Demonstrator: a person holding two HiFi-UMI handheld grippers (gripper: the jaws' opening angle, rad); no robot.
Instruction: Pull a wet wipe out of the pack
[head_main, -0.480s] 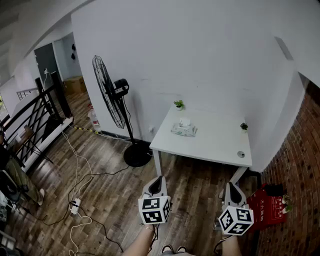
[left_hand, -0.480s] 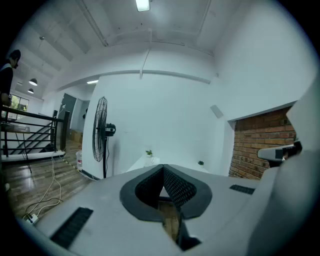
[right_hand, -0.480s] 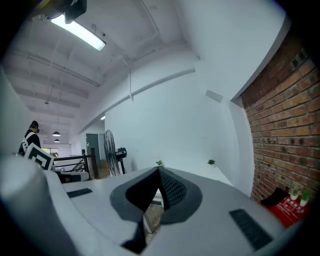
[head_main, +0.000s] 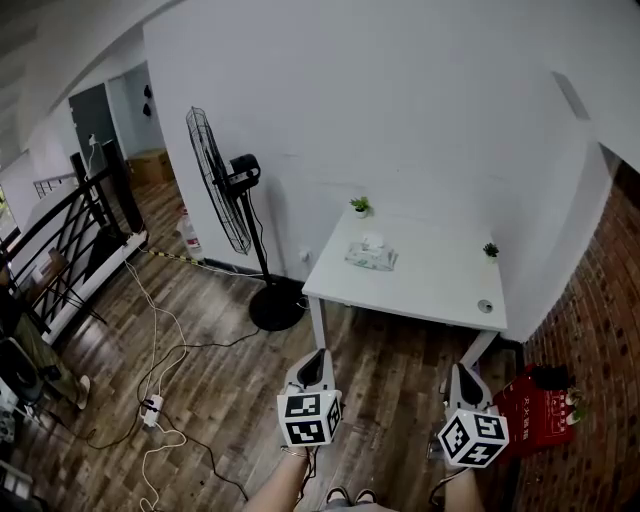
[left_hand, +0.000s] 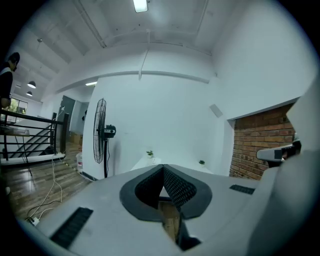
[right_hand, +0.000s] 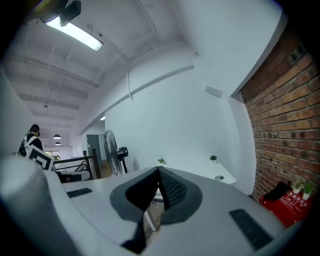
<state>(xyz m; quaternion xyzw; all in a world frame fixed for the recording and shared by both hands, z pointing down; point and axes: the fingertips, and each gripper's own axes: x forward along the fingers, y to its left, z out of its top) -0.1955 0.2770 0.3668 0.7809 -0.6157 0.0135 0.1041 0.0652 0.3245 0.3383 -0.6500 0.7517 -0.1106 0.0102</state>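
The left gripper (head_main: 319, 358) and right gripper (head_main: 461, 372) are both clenched on nothing, side by side above the wooden floor (head_main: 220, 380). Well ahead of them, on the white table (head_main: 430, 290), lies the wet wipe pack (head_main: 371, 258). Step closer first. Then one gripper should pin the pack while the other pinches the wipe.

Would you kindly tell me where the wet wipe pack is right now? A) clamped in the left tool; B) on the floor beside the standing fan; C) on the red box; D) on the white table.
D: the wet wipe pack lies on the white table, near the small plant at its far corner.
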